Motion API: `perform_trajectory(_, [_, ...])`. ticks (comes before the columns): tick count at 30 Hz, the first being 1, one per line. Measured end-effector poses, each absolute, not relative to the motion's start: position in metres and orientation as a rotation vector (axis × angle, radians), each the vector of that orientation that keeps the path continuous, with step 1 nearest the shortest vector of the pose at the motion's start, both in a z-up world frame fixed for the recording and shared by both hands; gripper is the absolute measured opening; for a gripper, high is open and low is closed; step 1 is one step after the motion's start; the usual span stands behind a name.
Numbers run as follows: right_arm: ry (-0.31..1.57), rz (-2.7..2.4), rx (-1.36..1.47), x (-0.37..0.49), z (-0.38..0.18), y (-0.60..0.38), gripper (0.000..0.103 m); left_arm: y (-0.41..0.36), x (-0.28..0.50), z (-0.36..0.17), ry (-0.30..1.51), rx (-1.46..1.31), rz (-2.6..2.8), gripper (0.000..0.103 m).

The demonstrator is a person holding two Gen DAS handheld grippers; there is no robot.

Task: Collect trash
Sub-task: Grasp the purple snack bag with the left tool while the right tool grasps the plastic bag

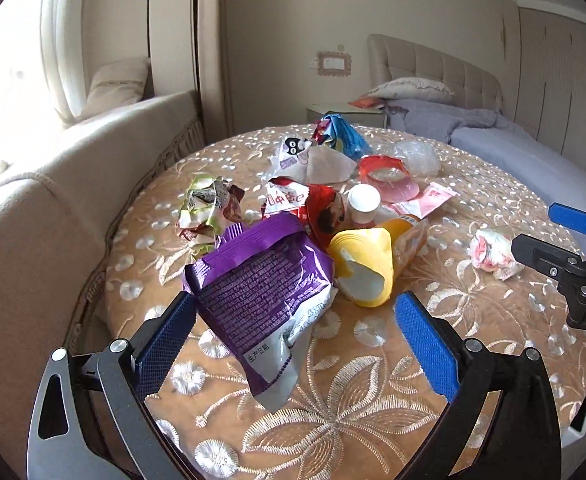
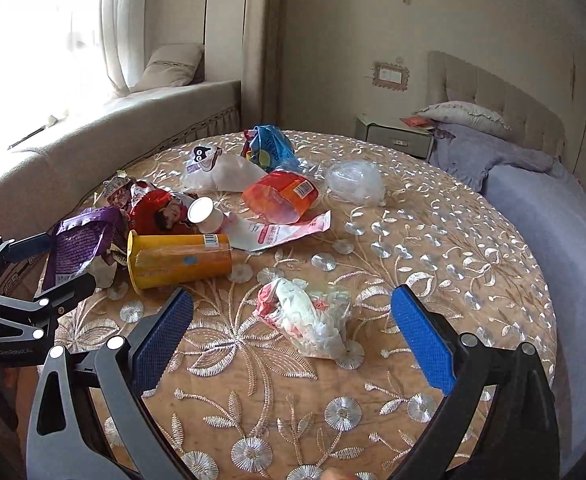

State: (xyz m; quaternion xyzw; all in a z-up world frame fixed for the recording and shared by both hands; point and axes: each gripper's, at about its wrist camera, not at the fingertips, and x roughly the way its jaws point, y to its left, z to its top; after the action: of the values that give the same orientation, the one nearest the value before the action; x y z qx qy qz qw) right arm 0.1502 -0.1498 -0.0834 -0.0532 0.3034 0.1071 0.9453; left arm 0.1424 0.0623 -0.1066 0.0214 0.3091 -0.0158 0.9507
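Left tool (image 1: 295,344) open, fingers astride the purple wrapper (image 1: 257,280). Right tool (image 2: 293,336) open, straddling a crumpled white wrapper (image 2: 309,316). Both lie on the embroidered counter (image 2: 433,240); yellow cup (image 2: 177,260) toppled nearby.

A bed (image 2: 533,184) with pillow (image 2: 463,114) stands beside a nightstand (image 2: 397,140); a cushion (image 2: 173,65) rests by the curtain (image 2: 121,20).

The purple wrapper (image 1: 253,288) reads "生产日期"; the left hand-held gripper (image 2: 13,354) reads "GenRobot.AI".
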Motion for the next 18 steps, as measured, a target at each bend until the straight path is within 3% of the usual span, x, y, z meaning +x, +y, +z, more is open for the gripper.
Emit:
perform_trajectory(12, [0.852,0.228,-0.153,0.198,-0.118,-0.148,0.098,0.08,0.18,-0.126,0.749,0.086,0.009,0.096])
perform_trajectory(13, [0.858,0.236,-0.158,0.198,-0.119,-0.147,0.093,0.081,0.181,-0.127,0.754,0.073,-0.005,0.082])
perform_trajectory(14, [0.859,0.245,-0.161,0.198,-0.119,-0.146,0.087,0.083,0.181,-0.127,0.757,0.057,-0.009,0.076])
perform_trajectory(15, [0.857,0.24,-0.169,0.197,-0.12,-0.145,0.073,0.083,0.181,-0.127,0.755,0.05,-0.012,0.075])
perform_trajectory(18, [0.826,0.236,-0.193,0.191,-0.116,-0.143,0.065,0.078,0.177,-0.126,0.749,0.085,-0.002,0.072])
